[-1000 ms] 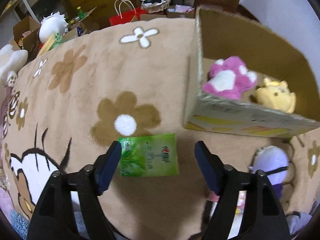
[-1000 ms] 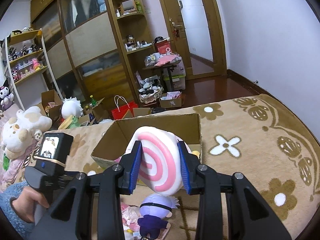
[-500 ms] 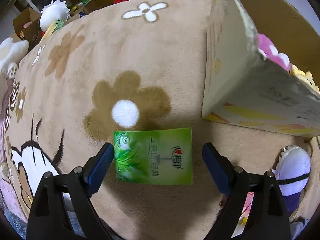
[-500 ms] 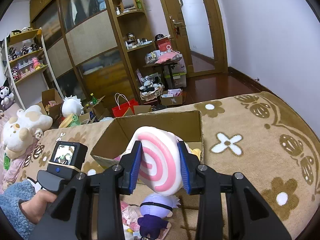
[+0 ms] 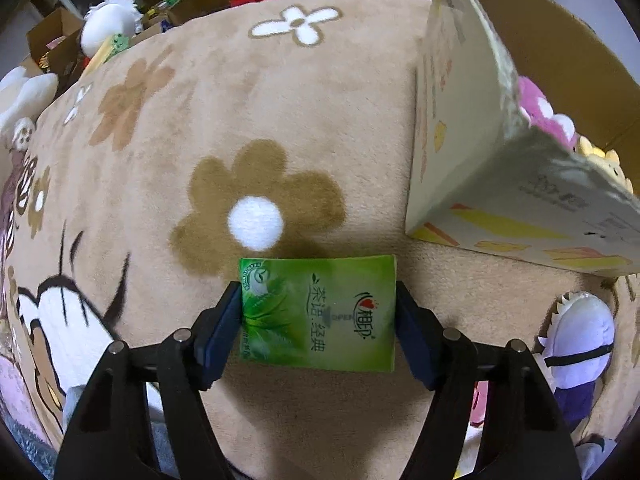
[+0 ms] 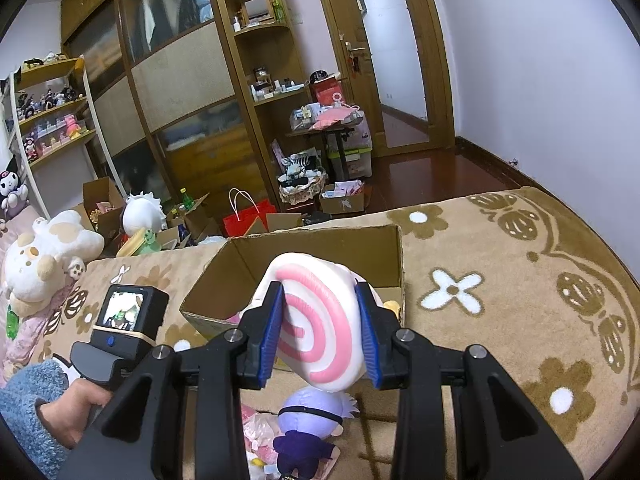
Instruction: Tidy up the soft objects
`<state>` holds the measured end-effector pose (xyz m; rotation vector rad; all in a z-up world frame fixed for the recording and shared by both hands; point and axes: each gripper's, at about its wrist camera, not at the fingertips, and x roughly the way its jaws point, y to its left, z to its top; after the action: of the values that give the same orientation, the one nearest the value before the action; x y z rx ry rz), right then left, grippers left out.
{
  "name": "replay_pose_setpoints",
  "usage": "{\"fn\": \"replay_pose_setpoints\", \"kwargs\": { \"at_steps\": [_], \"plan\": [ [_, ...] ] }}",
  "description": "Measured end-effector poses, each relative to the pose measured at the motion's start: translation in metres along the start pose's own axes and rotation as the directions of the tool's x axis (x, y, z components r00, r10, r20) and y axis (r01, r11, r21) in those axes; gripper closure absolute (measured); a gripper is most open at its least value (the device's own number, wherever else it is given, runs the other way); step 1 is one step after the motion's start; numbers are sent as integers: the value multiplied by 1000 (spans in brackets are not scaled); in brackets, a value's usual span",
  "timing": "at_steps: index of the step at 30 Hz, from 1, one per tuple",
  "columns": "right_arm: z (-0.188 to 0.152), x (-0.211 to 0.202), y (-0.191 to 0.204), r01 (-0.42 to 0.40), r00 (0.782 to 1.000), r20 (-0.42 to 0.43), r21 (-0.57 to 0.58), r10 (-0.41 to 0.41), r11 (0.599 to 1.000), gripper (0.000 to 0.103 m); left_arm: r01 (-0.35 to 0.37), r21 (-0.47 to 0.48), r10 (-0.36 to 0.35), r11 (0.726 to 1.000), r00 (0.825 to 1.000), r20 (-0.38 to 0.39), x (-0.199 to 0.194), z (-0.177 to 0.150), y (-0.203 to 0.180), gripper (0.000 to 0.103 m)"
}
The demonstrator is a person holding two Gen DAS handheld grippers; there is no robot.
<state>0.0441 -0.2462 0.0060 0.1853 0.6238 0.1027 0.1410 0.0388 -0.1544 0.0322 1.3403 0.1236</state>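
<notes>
My left gripper [image 5: 318, 320] is shut on a green tissue pack [image 5: 318, 312] that lies on the beige flowered blanket [image 5: 240, 100]; its pads press both short sides. My right gripper [image 6: 320, 332] is shut on a white and pink swirl plush [image 6: 316, 324] and holds it in the air in front of the open cardboard box [image 6: 316, 240]. The box [image 5: 500, 184] stands to the right of the tissue pack, with a pink plush [image 5: 540, 112] and a yellow plush [image 5: 600, 160] inside. A purple-haired doll [image 6: 308, 424] lies below the swirl plush, also in the left wrist view [image 5: 580, 336].
A big white and tan plush [image 6: 44, 256] lies at the blanket's left edge. Beyond the bed stand cartons, a red paper bag [image 6: 248, 216], shelves and a cluttered small table [image 6: 332, 120]. My left hand and its gripper camera [image 6: 124, 316] show at the lower left.
My left gripper has moved down and forward around the green tissue pack and closed on it. My right gripper holds the swirl plush nearly still.
</notes>
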Motion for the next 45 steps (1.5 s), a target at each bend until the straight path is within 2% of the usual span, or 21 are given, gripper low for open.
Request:
{"fn": "replay_pose_setpoints", "kwargs": {
  "at_steps": [3, 4, 7, 10, 13, 16, 20, 22, 25, 28, 33, 36, 39, 45],
  "plan": [
    [0, -1, 0, -2, 1000, 6, 2, 2, 1000, 66, -20, -7, 20, 1000, 998, 61, -22, -5, 2, 32],
    [1, -2, 0, -3, 1000, 9, 2, 3, 1000, 66, -22, -7, 23, 1000, 994, 103, -34, -6, 3, 32],
    [3, -2, 1, -5, 1000, 16, -1, 5, 1000, 66, -27, 4, 25, 1000, 975, 222, -68, -11, 1, 32],
    [6, -1, 1, -6, 1000, 22, -4, 6, 1000, 66, -47, 28, 34, 999, 939, 341, -98, -15, -1, 32],
    [9, 0, 3, -6, 1000, 28, -6, 6, 1000, 66, -19, 32, 4, 999, 908, 420, -121, -12, -3, 32],
    [10, 2, 4, -1, 999, 32, -9, 2, 1000, 66, 6, 51, -31, 999, 862, 505, -144, -13, -7, 32],
    [15, 7, 3, 4, 999, 38, -9, -3, 1000, 66, 63, 80, -98, 995, 810, 578, -165, -17, -11, 32],
    [18, 8, 3, 7, 999, 45, -10, -7, 1000, 66, 77, 99, -121, 992, 788, 604, -172, -17, -15, 32],
    [21, 9, 3, 14, 998, 55, -16, -13, 1000, 66, 90, 129, -153, 988, 744, 650, -184, -13, -26, 32],
    [25, 11, 3, 20, 998, 65, -22, -19, 1000, 66, 100, 158, -181, 982, 717, 673, -190, -6, -35, 32],
    [31, 16, 4, 25, 997, 73, -41, -22, 999, 66, 98, 189, -202, 977, 710, 675, -189, 4, -45, 32],
    [32, 19, 4, 27, 997, 69, -46, -23, 999, 66, 125, 193, -223, 973, 718, 659, -183, 8, -47, 32],
    [34, 25, 4, 30, 998, 60, -55, -27, 998, 66, 114, 193, -215, 975, 721, 658, -176, 12, -51, 32],
    [35, 38, 4, 30, 999, 32, -56, -28, 998, 65, 130, 225, -245, 966, 744, 622, -160, 17, -63, 32]
  ]
}}
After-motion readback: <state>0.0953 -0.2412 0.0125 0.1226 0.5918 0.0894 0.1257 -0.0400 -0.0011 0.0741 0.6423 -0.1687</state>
